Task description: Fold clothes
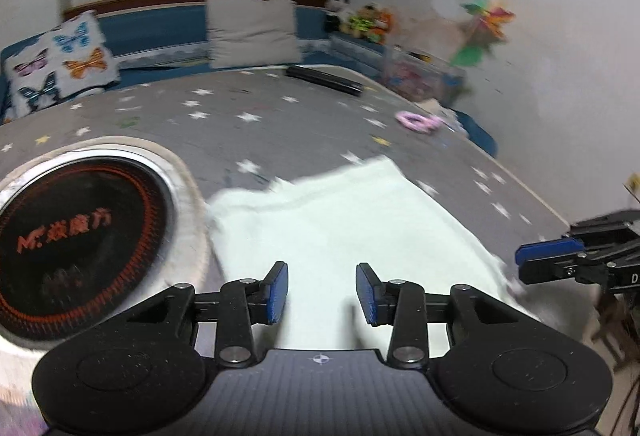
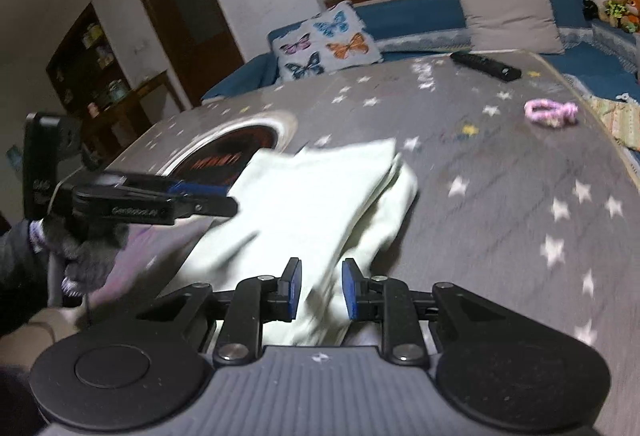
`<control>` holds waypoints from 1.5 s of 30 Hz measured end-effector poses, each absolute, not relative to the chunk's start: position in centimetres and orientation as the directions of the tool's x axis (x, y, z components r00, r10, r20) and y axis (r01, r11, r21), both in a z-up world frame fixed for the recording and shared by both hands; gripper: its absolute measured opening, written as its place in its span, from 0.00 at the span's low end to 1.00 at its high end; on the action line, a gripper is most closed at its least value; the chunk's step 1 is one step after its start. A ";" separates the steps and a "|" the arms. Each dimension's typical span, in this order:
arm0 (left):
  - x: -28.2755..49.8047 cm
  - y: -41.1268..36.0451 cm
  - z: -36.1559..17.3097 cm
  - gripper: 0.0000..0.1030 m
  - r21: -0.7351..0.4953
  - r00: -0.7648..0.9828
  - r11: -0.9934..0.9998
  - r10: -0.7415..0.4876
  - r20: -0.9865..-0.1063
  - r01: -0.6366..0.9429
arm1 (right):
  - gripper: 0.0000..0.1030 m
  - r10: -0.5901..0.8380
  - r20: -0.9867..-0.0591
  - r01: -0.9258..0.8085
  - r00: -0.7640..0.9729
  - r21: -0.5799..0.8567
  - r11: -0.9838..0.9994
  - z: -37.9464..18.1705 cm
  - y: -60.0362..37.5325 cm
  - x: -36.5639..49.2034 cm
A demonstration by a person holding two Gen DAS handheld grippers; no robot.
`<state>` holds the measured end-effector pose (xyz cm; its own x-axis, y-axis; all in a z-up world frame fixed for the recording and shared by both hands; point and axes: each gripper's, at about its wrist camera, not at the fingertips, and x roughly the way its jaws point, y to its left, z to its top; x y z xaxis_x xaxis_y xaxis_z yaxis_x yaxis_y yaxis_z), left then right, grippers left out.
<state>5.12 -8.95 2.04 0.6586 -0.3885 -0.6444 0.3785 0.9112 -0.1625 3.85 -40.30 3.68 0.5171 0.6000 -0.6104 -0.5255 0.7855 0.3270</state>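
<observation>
A pale green garment (image 1: 340,220) lies partly folded on the grey star-patterned table cover (image 1: 280,124). My left gripper (image 1: 322,292) hovers open above the garment's near edge, nothing between its blue pads. In the right wrist view it shows side-on as the left gripper (image 2: 228,198), held by a gloved hand (image 2: 84,256) at the cloth's left edge. My right gripper (image 2: 322,290) has a bunched fold of the garment (image 2: 316,204) filling the gap between its pads. It enters the left wrist view as the right gripper (image 1: 520,264) at the cloth's right corner.
A round black hotplate (image 1: 76,248) is set into the table left of the garment. Farther back lie a black remote (image 1: 324,80) and a pink hair tie (image 1: 420,122). A butterfly cushion (image 2: 326,40), a plain cushion (image 2: 508,16) and soft toys (image 1: 360,18) line the blue bench.
</observation>
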 end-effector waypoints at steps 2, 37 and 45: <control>3.7 -9.5 1.9 0.39 -0.148 0.647 0.899 -0.403 -0.647 0.412 | 0.21 0.608 -0.613 -0.540 0.505 0.324 0.776 3.7 -40.2 2.2; -0.2 -10.5 -0.7 0.39 -0.086 0.588 0.858 -0.417 -0.693 0.506 | 0.08 0.573 -0.581 -0.558 0.578 0.231 0.797 3.0 -37.0 2.3; 0.7 -9.8 -0.1 0.39 -0.106 0.602 0.873 -0.411 -0.685 0.475 | 0.08 0.519 -0.609 -0.489 0.600 0.235 0.840 2.3 -38.1 3.8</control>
